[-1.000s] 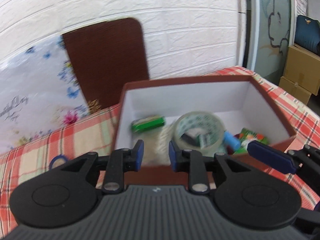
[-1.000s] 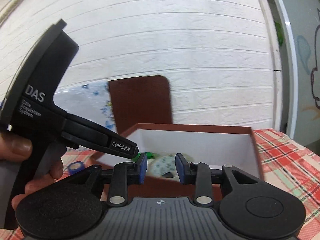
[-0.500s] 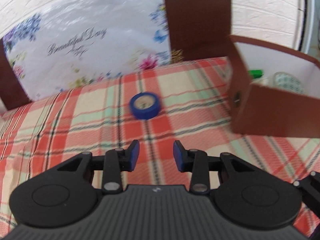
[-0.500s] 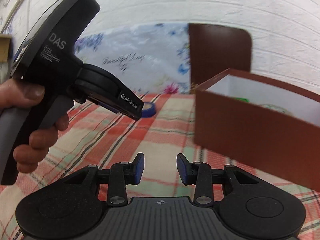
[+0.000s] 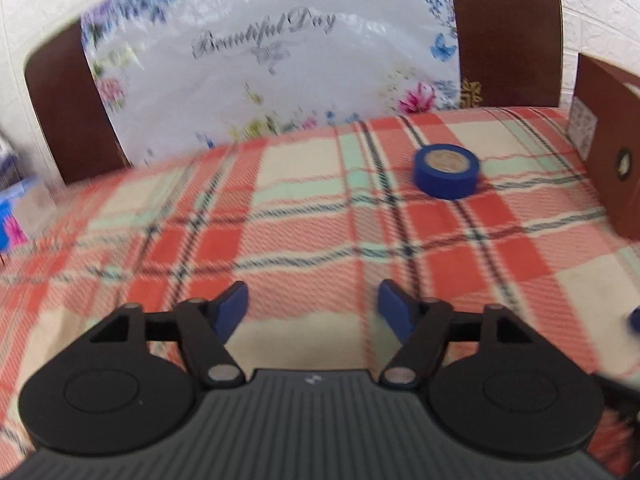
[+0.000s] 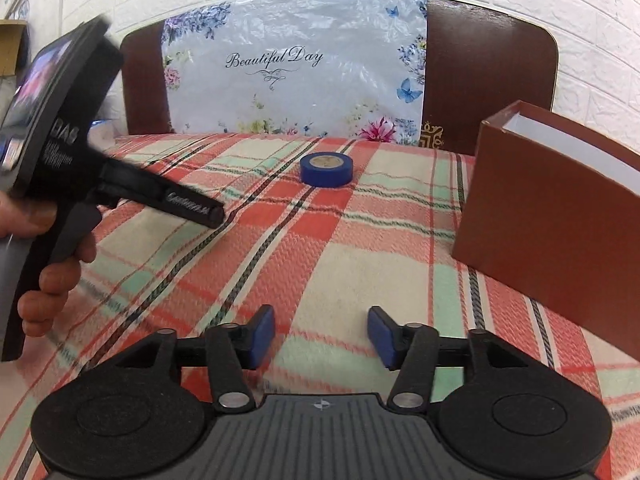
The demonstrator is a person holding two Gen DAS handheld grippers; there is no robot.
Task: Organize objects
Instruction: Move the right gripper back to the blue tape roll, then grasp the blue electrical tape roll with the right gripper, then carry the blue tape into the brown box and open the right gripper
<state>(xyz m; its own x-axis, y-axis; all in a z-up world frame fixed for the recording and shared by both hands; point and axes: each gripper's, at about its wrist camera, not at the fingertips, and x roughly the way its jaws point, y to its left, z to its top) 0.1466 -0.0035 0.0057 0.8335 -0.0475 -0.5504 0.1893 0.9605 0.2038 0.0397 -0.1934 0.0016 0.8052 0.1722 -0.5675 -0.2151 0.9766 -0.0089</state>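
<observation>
A blue tape roll (image 5: 446,171) lies flat on the plaid cloth, ahead and right of my left gripper (image 5: 313,312), which is open and empty well short of it. The roll also shows in the right wrist view (image 6: 327,168), far ahead of my right gripper (image 6: 321,335), which is open and empty. A brown box with a white inside (image 6: 556,208) stands at the right; its contents are hidden. Its corner shows in the left wrist view (image 5: 612,152). The hand-held left gripper body (image 6: 64,168) is at the left of the right wrist view.
The plaid tablecloth (image 6: 328,264) covers the table. A brown chair back (image 6: 488,76) draped with a floral "Beautiful Day" plastic sheet (image 6: 292,68) stands behind the table against a white brick wall. A blurred clear and blue item (image 5: 18,208) sits at the far left.
Both grippers swung left away from the box, which went from filling the views to the right edge. Both sets of jaws have opened wider. The blue tape roll came into view.
</observation>
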